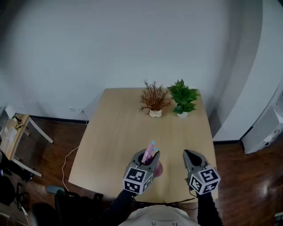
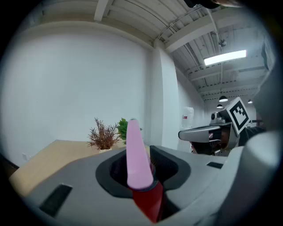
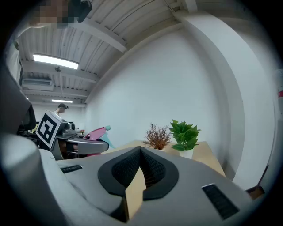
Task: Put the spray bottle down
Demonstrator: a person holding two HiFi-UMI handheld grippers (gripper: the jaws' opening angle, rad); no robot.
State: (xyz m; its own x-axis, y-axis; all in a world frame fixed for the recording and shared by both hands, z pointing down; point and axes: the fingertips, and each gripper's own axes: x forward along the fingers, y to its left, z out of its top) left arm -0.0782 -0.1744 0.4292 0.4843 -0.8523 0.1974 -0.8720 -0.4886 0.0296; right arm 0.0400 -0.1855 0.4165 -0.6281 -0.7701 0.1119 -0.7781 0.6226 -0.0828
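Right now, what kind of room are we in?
Probably an office or lab workroom: a plain wooden table with a potted green plant and a reddish plant by a bare white wall, and strip lights under an open beamed ceiling.

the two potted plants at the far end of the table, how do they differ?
Colour: the brown plant is rusty red-brown; the green plant is bright green.
Foliage: the brown plant is thin, twiggy sprigs; the green plant has broad leaves.
Place: in the head view the brown plant stands left of the green plant.
Shared: both are small, upright, in pale pots, side by side near the far edge of the table.
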